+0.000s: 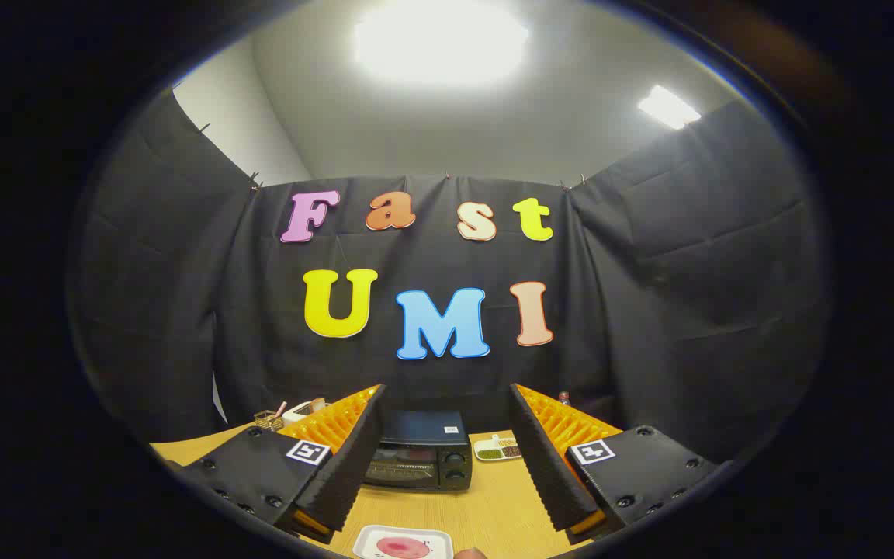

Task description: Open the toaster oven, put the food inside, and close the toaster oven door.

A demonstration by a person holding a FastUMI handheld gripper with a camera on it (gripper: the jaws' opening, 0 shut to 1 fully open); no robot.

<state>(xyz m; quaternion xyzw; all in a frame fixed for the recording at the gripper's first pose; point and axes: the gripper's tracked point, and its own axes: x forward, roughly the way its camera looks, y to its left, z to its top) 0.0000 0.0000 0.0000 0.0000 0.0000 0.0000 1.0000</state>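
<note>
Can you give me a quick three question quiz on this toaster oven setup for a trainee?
1. True or false: the toaster oven door is already open.
2. Multiple choice: the white plate with the pink food lies A) on top of the oven, B) on the wooden table nearer than the fingertips, C) beyond the oven.
3. Fill in: the fingers of the hand-held gripper are spread ____, holding nothing.

Key
1. False; the door is closed, the oven sitting between and beyond the fingers.
2. B.
3. Open. A small divided dish sits just beside the oven's knob side.
</note>
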